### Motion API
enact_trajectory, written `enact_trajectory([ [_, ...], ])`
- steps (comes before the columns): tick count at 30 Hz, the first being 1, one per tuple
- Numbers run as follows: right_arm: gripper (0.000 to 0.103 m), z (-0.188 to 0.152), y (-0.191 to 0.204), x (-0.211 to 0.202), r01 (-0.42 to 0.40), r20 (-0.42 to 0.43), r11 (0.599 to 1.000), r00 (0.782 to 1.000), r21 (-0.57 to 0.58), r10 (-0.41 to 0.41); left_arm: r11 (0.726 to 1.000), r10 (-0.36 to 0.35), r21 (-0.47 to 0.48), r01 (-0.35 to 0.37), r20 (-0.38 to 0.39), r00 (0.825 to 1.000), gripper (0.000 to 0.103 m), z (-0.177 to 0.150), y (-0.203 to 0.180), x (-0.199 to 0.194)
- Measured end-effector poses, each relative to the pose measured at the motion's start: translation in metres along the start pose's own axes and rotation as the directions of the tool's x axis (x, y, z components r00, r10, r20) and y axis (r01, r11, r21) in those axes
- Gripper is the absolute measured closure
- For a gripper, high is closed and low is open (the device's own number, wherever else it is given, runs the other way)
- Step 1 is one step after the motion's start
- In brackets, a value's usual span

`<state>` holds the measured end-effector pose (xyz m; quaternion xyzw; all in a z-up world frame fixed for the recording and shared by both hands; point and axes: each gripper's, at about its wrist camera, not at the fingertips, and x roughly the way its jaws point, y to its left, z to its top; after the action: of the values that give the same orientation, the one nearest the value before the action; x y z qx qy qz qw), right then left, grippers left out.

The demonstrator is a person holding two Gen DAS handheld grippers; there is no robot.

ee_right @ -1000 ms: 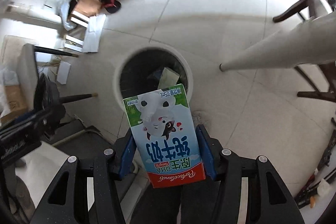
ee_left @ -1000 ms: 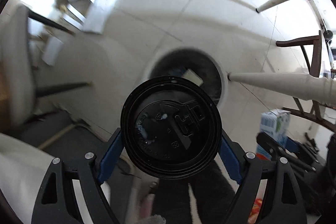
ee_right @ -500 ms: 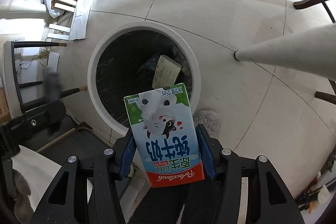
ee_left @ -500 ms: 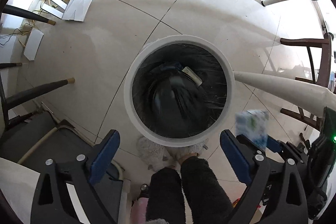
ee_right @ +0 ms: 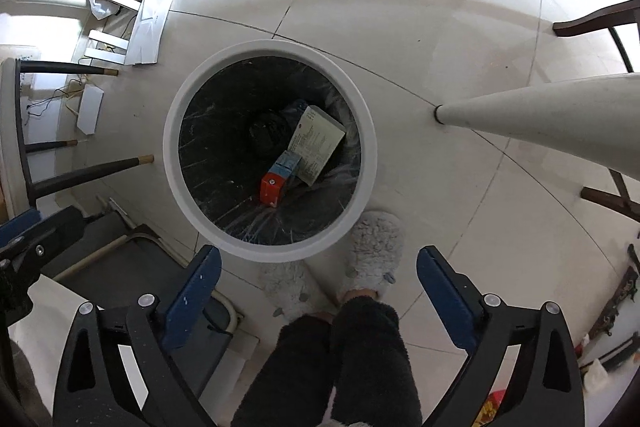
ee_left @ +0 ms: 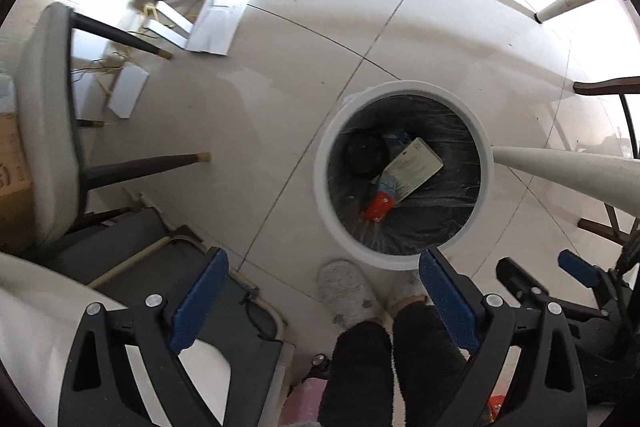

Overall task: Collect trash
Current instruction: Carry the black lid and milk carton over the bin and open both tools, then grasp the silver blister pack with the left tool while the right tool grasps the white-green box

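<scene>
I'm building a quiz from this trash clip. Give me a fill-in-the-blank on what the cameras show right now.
1. Both the left gripper and the right gripper have their jaws ____.
2. The milk carton lies ____ the bin.
3. The bin's rim is ____ in colour.
4. The person's fuzzy slippers stand on the ____.

Missing words: open; inside; white; floor

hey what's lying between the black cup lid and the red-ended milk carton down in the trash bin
A pale flat box lies tilted between the black cup lid and the milk carton inside the trash bin; the right wrist view shows it best.
</scene>
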<state>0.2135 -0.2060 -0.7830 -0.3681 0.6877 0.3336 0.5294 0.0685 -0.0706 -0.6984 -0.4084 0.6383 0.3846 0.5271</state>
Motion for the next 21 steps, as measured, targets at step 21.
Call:
enact_trajectory([
  [21,0.003,-0.078,0.018,-0.195,-0.026,0.111,1.0,0.994,0.004,0.026,1.0,0.017,-0.012,-0.016,0.132,0.991,0.005,-0.076,0.024,-0.181],
])
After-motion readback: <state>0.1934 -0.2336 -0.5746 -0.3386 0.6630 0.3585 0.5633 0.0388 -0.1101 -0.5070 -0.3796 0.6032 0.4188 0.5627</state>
